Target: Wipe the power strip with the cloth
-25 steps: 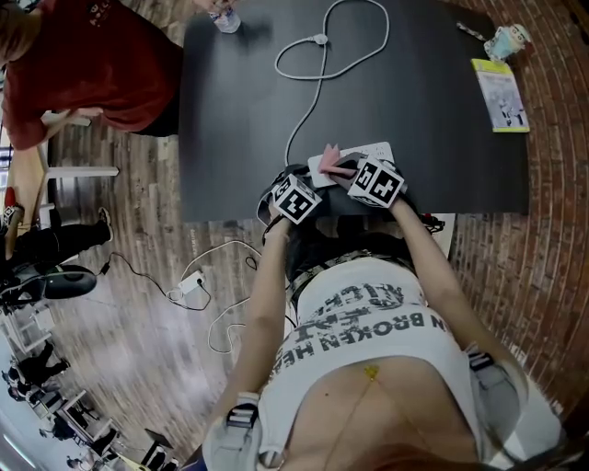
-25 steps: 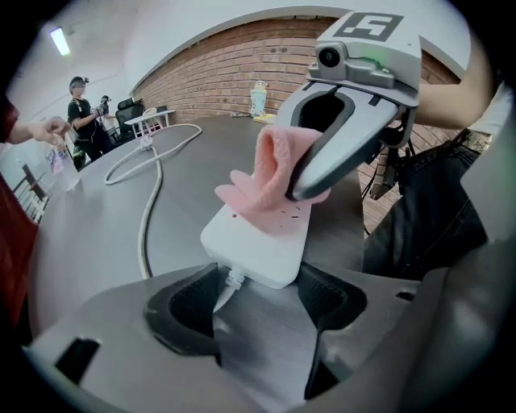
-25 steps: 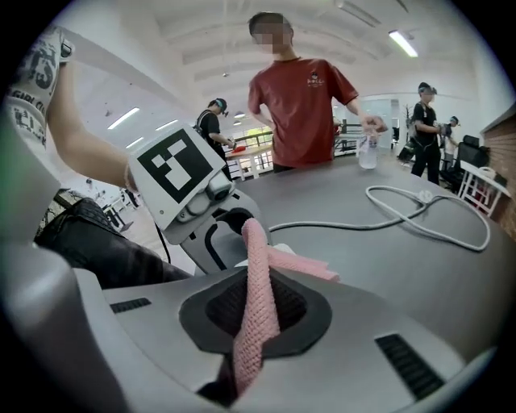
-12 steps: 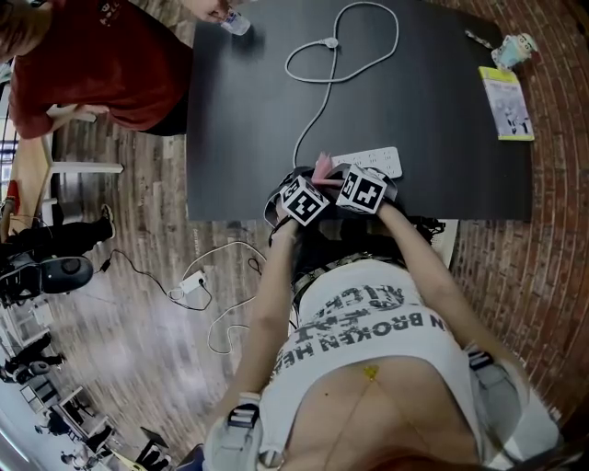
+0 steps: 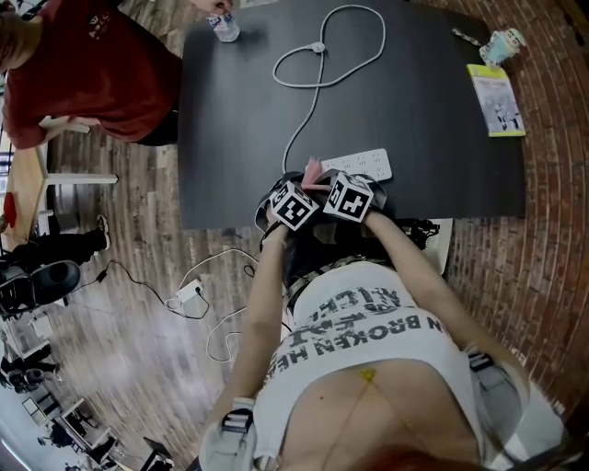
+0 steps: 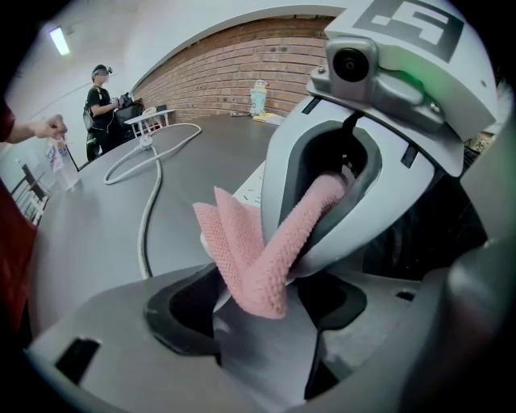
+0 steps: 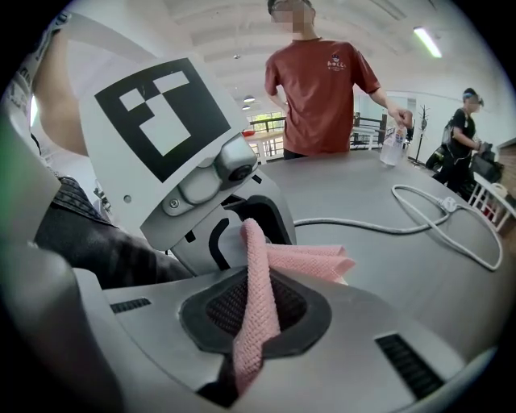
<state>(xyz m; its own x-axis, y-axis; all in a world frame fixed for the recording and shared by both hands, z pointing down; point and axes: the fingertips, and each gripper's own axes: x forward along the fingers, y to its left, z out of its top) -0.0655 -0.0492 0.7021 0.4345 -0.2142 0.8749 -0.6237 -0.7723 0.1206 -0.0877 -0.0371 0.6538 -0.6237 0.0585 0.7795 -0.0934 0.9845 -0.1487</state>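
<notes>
The white power strip (image 5: 361, 164) lies near the front edge of the black table (image 5: 433, 156). Its pale cord (image 5: 317, 87) runs away from its left end and curls into a loop at the far side. Both tools meet just beside that left end, nose to nose, with the pink cloth (image 5: 312, 171) between them. The right gripper (image 7: 246, 339) has its jaws together on the cloth: a folded strip of the knit fabric runs down the centre line of its dark pads and disappears into the seam where they meet. The free end fans out flat toward the table. The left gripper (image 6: 262, 323) faces it with its jaws apart. The two dark pad halves sit either side of a grey gap, and the bent fold of the cloth hangs over that gap without being pinched. In the left gripper view a sliver of the power strip shows behind the cloth, beside the other tool's body. At the far left corner of the table a person in a red shirt (image 5: 83, 64) holds a clear plastic bottle (image 5: 224, 25) on the tabletop. A yellow-edged booklet (image 5: 495, 99) lies at the far right, with a small pale object (image 5: 504, 41) I cannot identify just beyond it.
</notes>
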